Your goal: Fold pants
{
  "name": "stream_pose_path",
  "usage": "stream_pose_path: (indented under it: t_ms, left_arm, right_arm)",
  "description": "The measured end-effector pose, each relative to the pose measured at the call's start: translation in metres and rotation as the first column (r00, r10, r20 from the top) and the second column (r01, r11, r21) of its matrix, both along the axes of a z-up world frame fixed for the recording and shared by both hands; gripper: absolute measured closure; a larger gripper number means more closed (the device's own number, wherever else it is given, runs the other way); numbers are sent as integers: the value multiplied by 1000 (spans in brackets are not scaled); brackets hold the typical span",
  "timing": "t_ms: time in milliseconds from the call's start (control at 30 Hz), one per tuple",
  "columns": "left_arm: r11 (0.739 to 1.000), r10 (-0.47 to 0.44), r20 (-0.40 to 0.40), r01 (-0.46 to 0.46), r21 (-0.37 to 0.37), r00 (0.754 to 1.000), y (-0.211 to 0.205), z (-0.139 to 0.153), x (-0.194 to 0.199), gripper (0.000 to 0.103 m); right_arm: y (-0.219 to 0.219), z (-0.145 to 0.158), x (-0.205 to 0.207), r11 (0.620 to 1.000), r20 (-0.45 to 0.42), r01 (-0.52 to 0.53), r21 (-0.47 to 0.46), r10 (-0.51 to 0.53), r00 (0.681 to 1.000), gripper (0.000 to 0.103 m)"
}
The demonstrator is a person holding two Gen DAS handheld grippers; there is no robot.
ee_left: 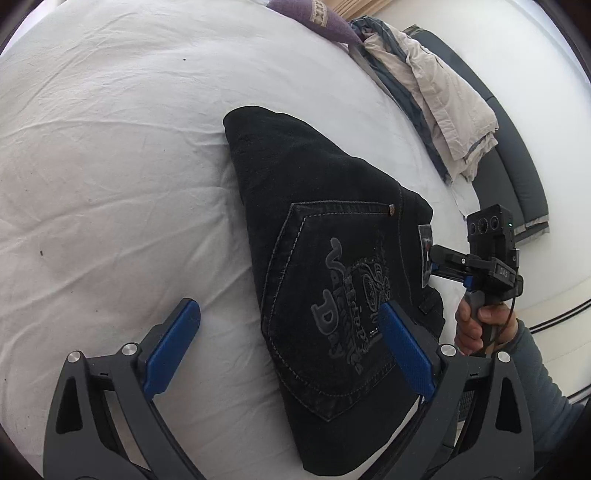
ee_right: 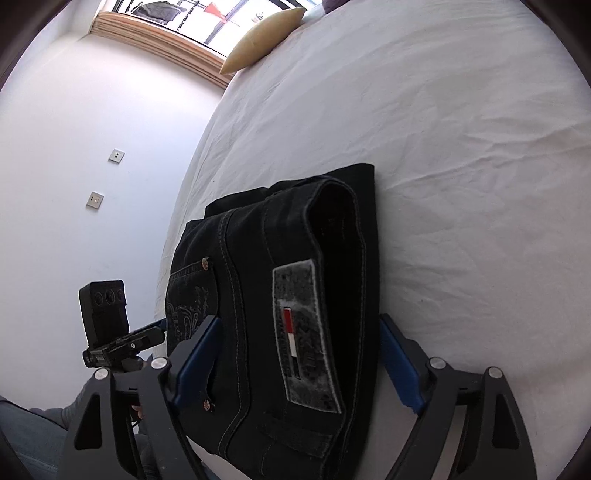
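Black jeans (ee_left: 325, 229) lie folded into a compact bundle on the white bed sheet (ee_left: 110, 166), back pocket with grey lettering facing up. My left gripper (ee_left: 288, 308) is open: one blue finger hangs over the bare sheet, the other over the pocket. My right gripper (ee_right: 299, 320) is open and straddles the waistband end of the jeans (ee_right: 295, 258), where a grey label with a red and white flag shows. Its pads stand at either side of the bundle without squeezing it. In the left wrist view the right gripper (ee_left: 437, 264) sits at the bundle's right edge, held by a hand (ee_left: 476, 325).
A pile of beige and grey clothes (ee_left: 443, 103) lies at the far right of the bed, beside a purple cushion (ee_left: 317, 18). A yellow pillow (ee_right: 266, 33) rests at the bed's head under the window. A white wall with two sockets (ee_right: 116, 156) runs along the bed.
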State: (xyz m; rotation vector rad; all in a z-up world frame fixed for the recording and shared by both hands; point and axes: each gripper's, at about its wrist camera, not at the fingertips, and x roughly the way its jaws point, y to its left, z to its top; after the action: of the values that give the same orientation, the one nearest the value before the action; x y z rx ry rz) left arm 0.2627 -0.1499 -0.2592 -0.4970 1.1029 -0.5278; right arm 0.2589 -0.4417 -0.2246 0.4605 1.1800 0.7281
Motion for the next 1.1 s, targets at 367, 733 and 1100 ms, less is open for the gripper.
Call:
stream_pose_path:
  t_ms: [367, 733, 1100]
  left_arm:
    - [992, -33, -3, 33, 119, 999, -45, 8, 21, 74]
    - [996, 5, 93, -14, 92, 996, -25, 57, 17, 83]
    - [970, 107, 228, -152, 189, 968, 68, 119, 95, 83]
  right_arm:
    - [20, 17, -15, 983, 52, 18, -185, -9, 999, 71]
    - [54, 82, -33, 974, 218, 23, -224, 27, 976, 83]
    - [120, 120, 57, 988, 303, 1, -154, 46, 952, 83]
